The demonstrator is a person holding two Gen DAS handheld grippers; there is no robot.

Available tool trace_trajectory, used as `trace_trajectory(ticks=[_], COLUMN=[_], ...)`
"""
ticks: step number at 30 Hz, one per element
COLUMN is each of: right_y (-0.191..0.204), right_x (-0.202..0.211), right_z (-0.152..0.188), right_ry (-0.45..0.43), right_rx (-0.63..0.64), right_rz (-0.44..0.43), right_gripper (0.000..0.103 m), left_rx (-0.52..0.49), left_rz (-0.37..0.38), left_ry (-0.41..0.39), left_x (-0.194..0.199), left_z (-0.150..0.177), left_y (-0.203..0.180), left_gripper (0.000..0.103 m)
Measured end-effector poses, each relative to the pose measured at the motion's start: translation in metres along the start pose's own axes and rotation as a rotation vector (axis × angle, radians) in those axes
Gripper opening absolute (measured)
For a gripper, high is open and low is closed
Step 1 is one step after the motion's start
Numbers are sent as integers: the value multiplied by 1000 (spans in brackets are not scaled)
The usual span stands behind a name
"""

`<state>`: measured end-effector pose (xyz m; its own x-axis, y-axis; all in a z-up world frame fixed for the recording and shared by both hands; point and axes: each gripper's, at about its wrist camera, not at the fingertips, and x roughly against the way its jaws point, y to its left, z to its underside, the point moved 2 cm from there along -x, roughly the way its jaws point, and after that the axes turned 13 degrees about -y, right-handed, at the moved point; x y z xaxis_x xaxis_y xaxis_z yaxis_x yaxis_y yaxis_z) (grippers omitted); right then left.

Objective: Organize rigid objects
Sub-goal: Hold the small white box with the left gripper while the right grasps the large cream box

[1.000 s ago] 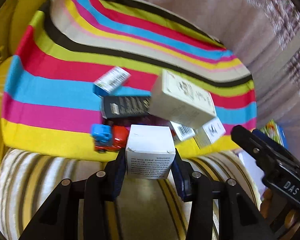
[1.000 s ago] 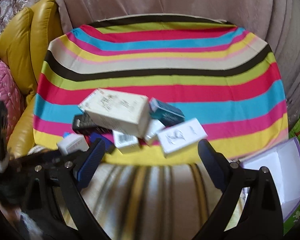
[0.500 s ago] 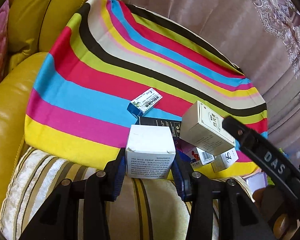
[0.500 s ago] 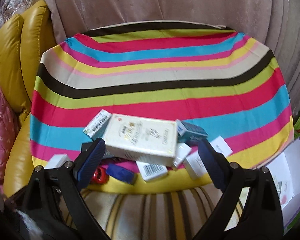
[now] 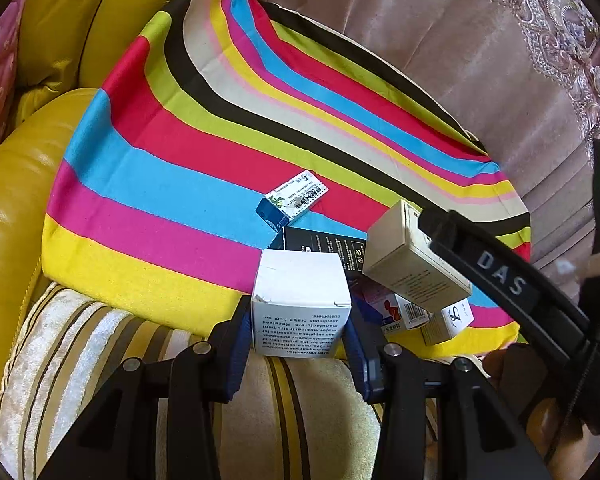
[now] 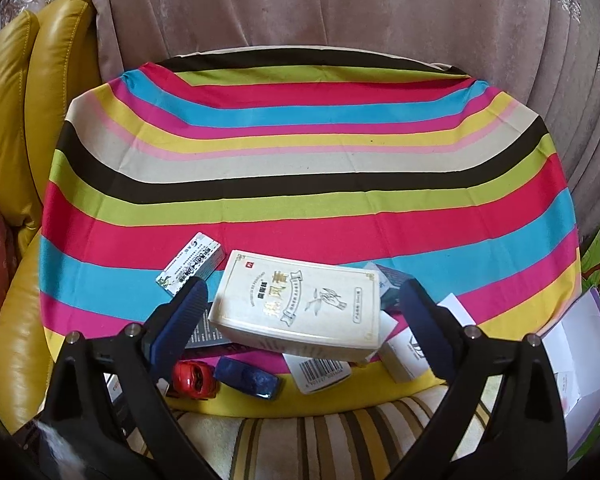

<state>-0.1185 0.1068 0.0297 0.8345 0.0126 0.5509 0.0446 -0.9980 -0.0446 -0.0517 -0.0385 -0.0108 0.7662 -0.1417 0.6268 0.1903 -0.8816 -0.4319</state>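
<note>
My left gripper [image 5: 298, 320] is shut on a white cube box [image 5: 300, 280] with printed text, held over the near edge of the striped cloth [image 5: 172, 184]. Just right of it lies a pile of boxes. A big cream box [image 6: 300, 304] tops the pile, and my right gripper [image 6: 302, 308] is open, one finger on each side of it, neither pad touching. In the left wrist view the cream box [image 5: 412, 264] shows with the right gripper's black finger [image 5: 500, 276] beside it.
Around the cream box lie a blue-and-white carton [image 6: 191, 264], a black box [image 5: 320, 248], a teal box [image 6: 396, 280], a barcode box [image 6: 320, 368], a red toy car [image 6: 192, 376] and a blue piece [image 6: 248, 376]. An open white box [image 6: 580, 344] stands at the right. A yellow sofa arm [image 5: 12, 208] borders the left.
My right gripper has moved in over the pile and now straddles the cream box. My left gripper, still holding the white cube box, has shifted left and rolled slightly.
</note>
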Motion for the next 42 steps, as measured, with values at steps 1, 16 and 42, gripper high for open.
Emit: trace_trajectory(ticks=[1, 16, 42], right_y=[1, 4, -3], right_x=[-2, -15, 7], right_z=[0, 4, 7], right_ry=[2, 14, -24], right_rx=[0, 21, 86], right_rz=[5, 43, -41], right_gripper=[97, 101, 100], left_rx=[0, 4, -8], left_rz=[0, 2, -2], left_ry=[1, 18, 6], left_x=[-1, -4, 2], left_z=[0, 3, 4], left_y=[0, 0, -4], left_gripper=[44, 44, 44])
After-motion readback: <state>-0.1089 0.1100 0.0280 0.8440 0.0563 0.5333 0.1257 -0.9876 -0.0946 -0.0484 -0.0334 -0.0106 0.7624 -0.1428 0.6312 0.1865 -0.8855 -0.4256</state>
